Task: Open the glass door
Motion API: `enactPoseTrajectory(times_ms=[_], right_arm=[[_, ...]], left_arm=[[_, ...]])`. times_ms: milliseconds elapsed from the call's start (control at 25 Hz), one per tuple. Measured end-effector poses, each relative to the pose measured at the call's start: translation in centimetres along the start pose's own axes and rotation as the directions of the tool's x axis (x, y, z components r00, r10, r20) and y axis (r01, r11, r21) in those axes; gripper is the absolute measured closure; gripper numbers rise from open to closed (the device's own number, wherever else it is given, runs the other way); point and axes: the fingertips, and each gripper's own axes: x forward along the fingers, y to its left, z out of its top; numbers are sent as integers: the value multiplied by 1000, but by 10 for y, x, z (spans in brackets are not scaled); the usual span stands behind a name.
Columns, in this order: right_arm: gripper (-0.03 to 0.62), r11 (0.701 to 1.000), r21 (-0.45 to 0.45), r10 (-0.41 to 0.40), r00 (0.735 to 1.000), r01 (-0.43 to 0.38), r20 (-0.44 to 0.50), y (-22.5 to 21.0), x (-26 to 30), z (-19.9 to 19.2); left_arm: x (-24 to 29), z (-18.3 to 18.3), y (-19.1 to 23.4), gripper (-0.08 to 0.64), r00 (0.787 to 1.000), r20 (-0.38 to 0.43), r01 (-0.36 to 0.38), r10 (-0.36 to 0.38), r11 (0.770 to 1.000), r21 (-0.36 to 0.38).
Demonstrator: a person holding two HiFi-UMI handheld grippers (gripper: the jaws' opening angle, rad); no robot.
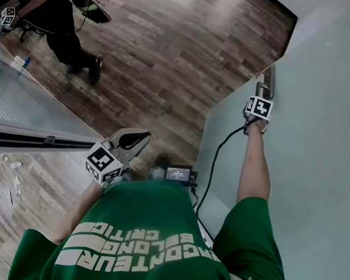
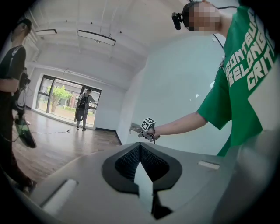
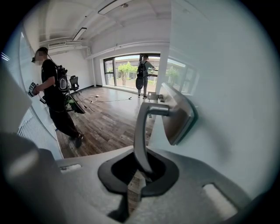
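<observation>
- Right gripper (image 3: pixel 139 174): jaws closed on the lower end of the door handle (image 3: pixel 141 127), a grey metal lever that drops from its mounting plate (image 3: pixel 179 114) into the jaw opening.
- Left gripper (image 2: pixel 140 162): jaws together with nothing between them. It is held clear of the door, just in front of the operator's green T-shirt (image 1: pixel 152 232).
- Glass door (image 1: pixel 319 161): a frosted, pale panel on the operator's right. The handle sits near its free vertical edge.
- Door edge: the wood floor (image 1: pixel 180 36) is visible beyond it, between the door and a glass partition (image 1: pixel 8 96) on the left.
- Bystanders: a person in black (image 1: pixel 52 0) stands on the floor beyond the partition, and another person (image 3: pixel 142 74) stands at the far windows.
</observation>
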Motion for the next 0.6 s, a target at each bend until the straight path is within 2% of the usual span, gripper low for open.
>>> enactPoseTrajectory(times_ms=[480, 600], right_arm=[[595, 993, 46, -103, 994, 104, -24, -50, -7, -6], [546, 984, 94, -151, 988, 153, -24, -61, -8, -9]], left_arm=[[10, 5, 5, 544, 1000, -2, 8, -8, 1000, -9], [10, 8, 8, 545, 1000, 0, 7, -7, 1000, -9]])
